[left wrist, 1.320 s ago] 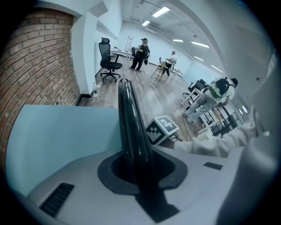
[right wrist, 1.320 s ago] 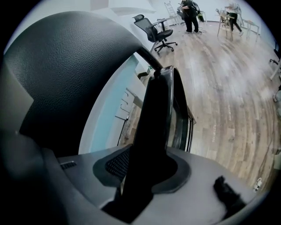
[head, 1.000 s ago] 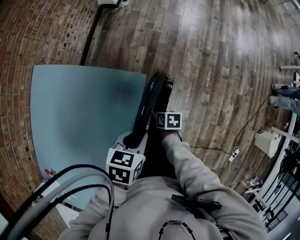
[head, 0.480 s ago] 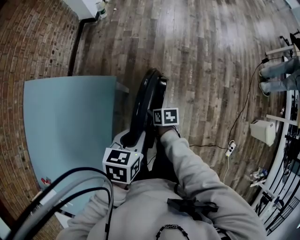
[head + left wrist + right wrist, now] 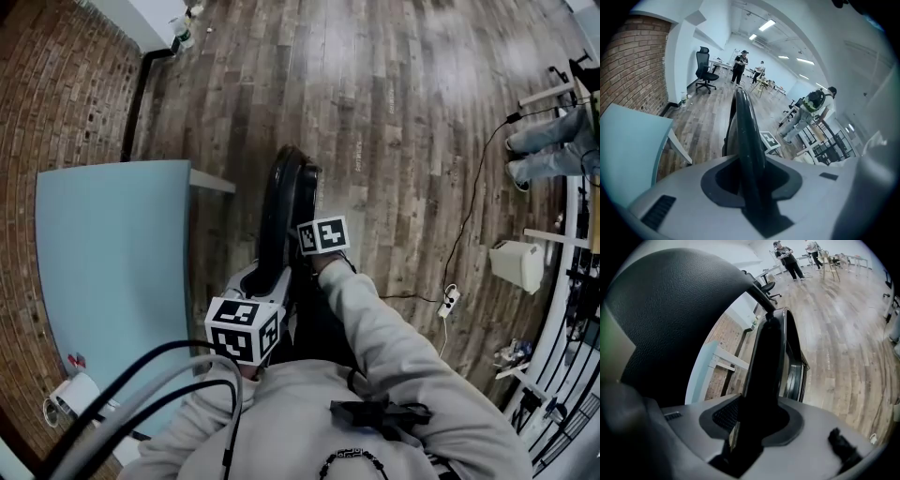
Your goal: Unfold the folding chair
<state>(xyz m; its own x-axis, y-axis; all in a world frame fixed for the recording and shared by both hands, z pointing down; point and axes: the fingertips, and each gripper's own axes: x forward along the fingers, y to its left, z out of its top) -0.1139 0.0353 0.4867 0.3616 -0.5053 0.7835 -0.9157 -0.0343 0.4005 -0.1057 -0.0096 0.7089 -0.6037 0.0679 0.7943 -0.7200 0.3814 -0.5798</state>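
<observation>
— Found the black tubular folding chair (image 5: 281, 206) where?
— Folded, upright on the wooden plank floor (image 5: 403, 112) beside the pale blue surface's (image 5: 103, 244) edge. Held its tube in the left claw (image 5: 747, 183), lately opening wider; clenched its frame in the right claw (image 5: 757, 423). Needed re-tightening before spreading.

You have no words, numbers or brand names to read in these views. The only print is the black-and-white square patterns on the left marker cube (image 5: 246, 328) and the right marker cube (image 5: 323, 235), and they carry no letters.
</observation>
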